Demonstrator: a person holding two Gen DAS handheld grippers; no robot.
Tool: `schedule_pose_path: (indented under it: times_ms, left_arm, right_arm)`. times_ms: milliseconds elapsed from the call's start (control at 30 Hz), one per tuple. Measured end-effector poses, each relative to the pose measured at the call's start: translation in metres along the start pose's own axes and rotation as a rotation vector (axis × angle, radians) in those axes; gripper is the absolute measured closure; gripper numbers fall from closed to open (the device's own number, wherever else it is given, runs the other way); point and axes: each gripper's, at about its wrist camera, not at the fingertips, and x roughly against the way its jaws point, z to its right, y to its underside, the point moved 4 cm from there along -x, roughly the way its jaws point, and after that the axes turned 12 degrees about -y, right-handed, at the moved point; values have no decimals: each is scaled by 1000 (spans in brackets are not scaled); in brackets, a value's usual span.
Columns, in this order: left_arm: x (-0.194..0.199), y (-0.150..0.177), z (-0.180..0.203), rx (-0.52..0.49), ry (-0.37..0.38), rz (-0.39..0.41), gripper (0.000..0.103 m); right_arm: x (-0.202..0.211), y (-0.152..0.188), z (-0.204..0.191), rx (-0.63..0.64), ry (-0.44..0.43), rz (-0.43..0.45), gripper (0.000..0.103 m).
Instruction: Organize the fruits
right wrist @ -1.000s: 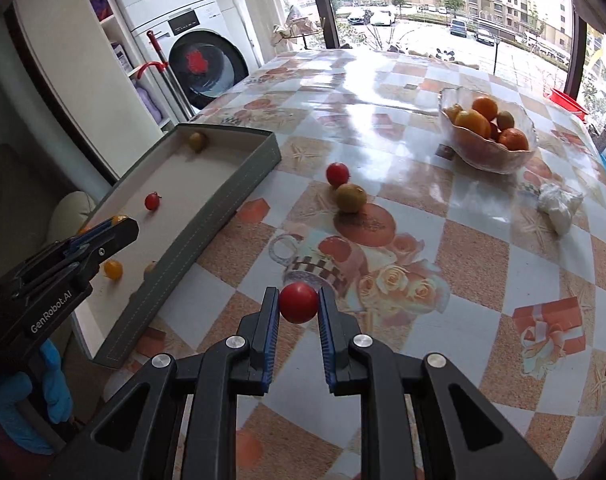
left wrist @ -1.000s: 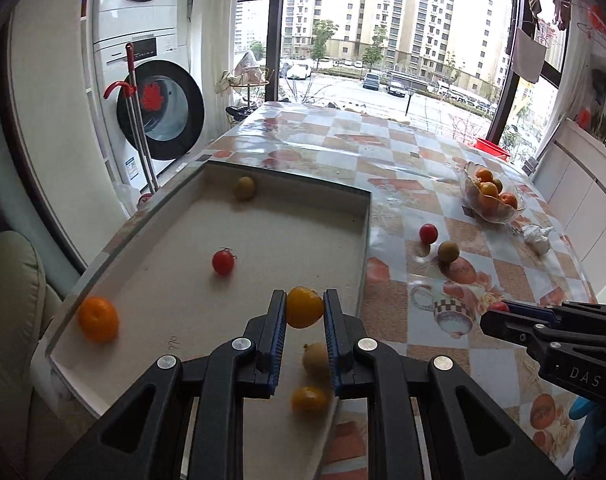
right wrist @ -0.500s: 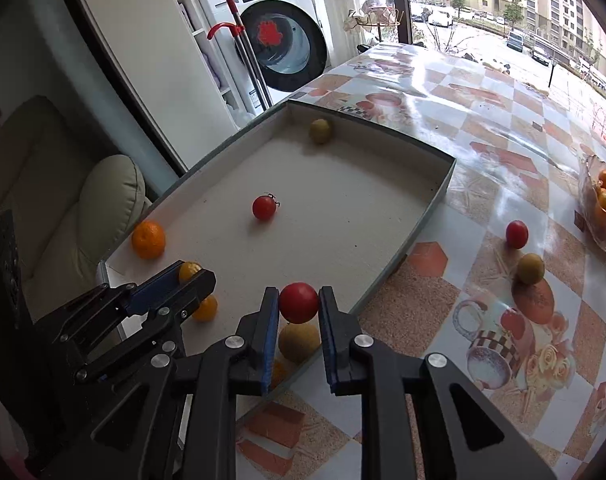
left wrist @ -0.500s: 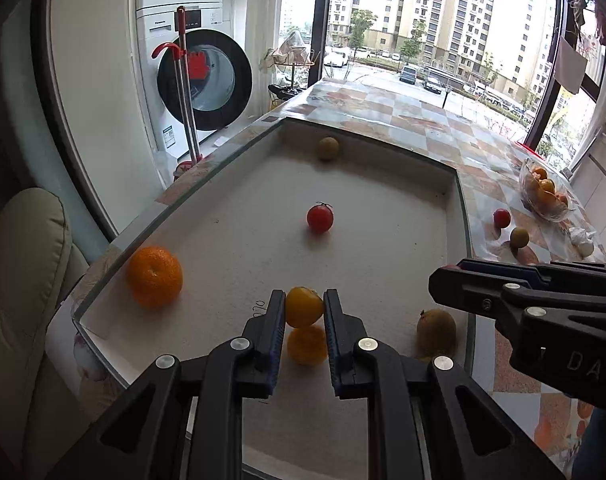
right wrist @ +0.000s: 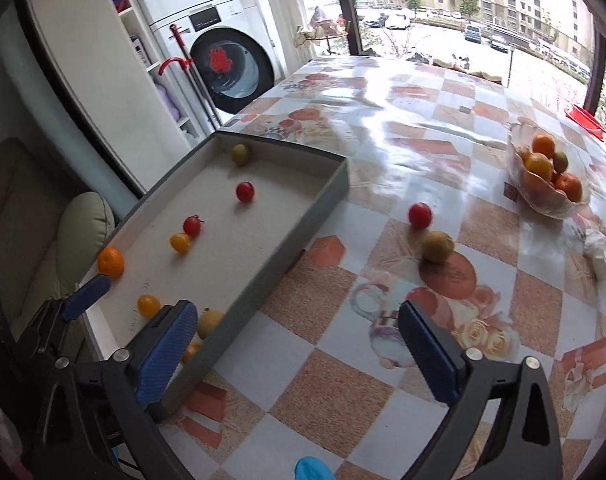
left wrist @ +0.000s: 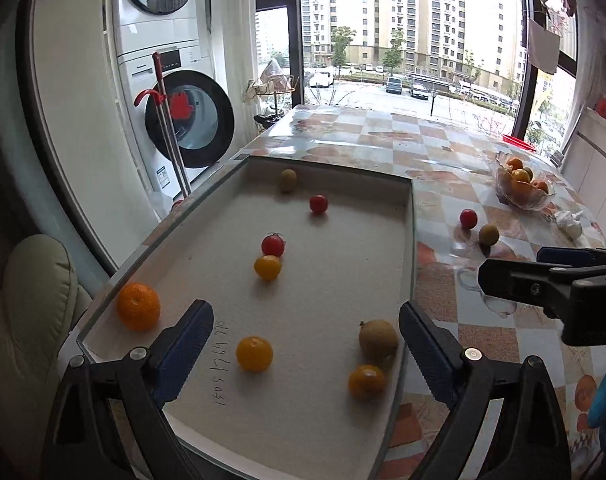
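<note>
A shallow grey tray (left wrist: 410, 248) (right wrist: 303, 224) lies at the table's left edge and holds several small fruits: an orange (left wrist: 138, 306), yellow ones (left wrist: 267, 267) (left wrist: 254, 353), two red ones (left wrist: 272, 245) (left wrist: 318, 203) and a brownish one (left wrist: 378, 337). My left gripper (left wrist: 305, 340) is open and empty over the tray's near end. My right gripper (right wrist: 295, 344) is open and empty above the tray's near right corner; it shows in the left wrist view (left wrist: 543, 288). A red fruit (right wrist: 419, 215) and a green-yellow fruit (right wrist: 437, 246) lie on the table.
A glass bowl (right wrist: 551, 200) of oranges stands at the far right of the checked tablecloth, with a crumpled white wrapper (right wrist: 599, 248) beside it. A washing machine (left wrist: 183, 120) and a red-handled mop stand past the table's left edge.
Both grippers have opened and let go of their fruit. The yellow fruit and the red fruit now lie in the tray. The right gripper has drawn back toward the table.
</note>
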Motion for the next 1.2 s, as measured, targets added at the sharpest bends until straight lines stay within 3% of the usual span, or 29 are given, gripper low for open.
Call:
schedule_pose_path:
  times_ms: [200,300,433,633,733,1200]
  left_arm:
    - [27,1,70,-164,127,56,8]
    - [22,8,107,-229,159,8,8]
    - [0,19,138,-264,127,-88,8]
    - [-20,11,147,-204,115,-152,7]
    - [-29,9,148,-169,128,-182,0]
    - [-36,5,147,-148,116,-180,0]
  right_arm:
    - [28,31,87,-137,214,-4,0]
    - [42,50,126,-199,307,-6,0]
    - [57,68,155,-226,400,10,0]
    - [62,71,162,-211,413,43,0]
    - [62,74,164,-200,419,78,0]
    - [63,75,164,-197,420,85,0]
